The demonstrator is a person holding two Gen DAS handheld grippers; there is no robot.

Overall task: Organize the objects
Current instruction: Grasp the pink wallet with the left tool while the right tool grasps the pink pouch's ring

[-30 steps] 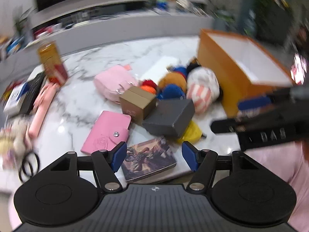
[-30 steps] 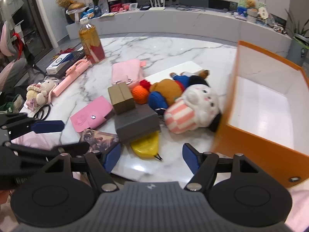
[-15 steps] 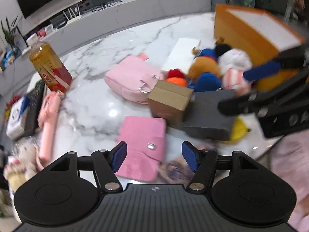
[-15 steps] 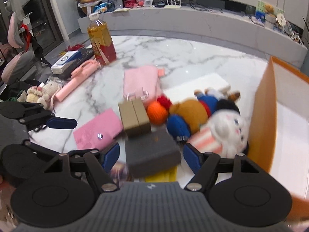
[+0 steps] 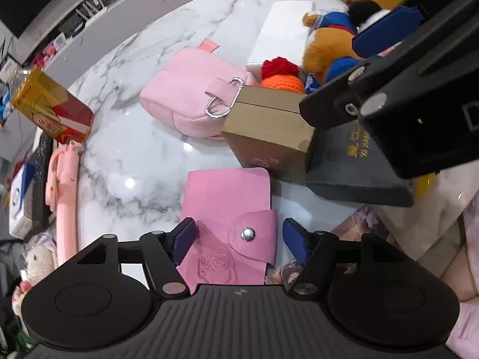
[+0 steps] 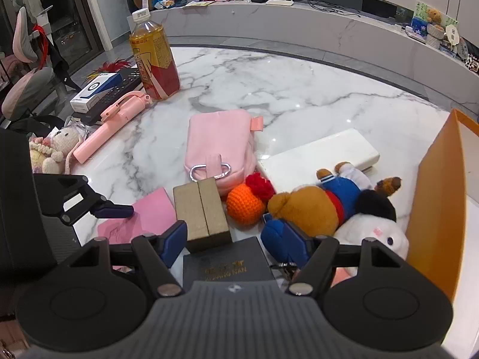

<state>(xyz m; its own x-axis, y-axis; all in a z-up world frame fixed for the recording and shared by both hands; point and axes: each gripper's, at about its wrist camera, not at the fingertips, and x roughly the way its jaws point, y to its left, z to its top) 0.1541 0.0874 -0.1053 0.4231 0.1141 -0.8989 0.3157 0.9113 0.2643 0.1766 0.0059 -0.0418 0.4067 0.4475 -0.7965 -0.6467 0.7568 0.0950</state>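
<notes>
On the marble table, view by view:

Left wrist view
- left gripper (image 5: pixel 238 239): jaws spread wide, holding nothing, one blue pad on each side of the pink wallet (image 5: pixel 229 218), which lies flat at 6 o'clock.
- brown box (image 5: pixel 268 125): at 1 o'clock from the wallet, touching the pink pouch (image 5: pixel 191 98) at its 10 o'clock.
- grey box (image 5: pixel 356 167): just at 3 o'clock of the brown box.
- right gripper (image 5: pixel 383 39): hangs above the grey box.

Right wrist view
- right gripper (image 6: pixel 233 242): wide open, empty, over the grey box (image 6: pixel 227 266) at 6 o'clock.
- brown box (image 6: pixel 202 209): at 12 o'clock, touching the grey box.
- orange box (image 6: pixel 434 203): open, at 3 o'clock, plush toys (image 6: pixel 329 206) beside it.
</notes>
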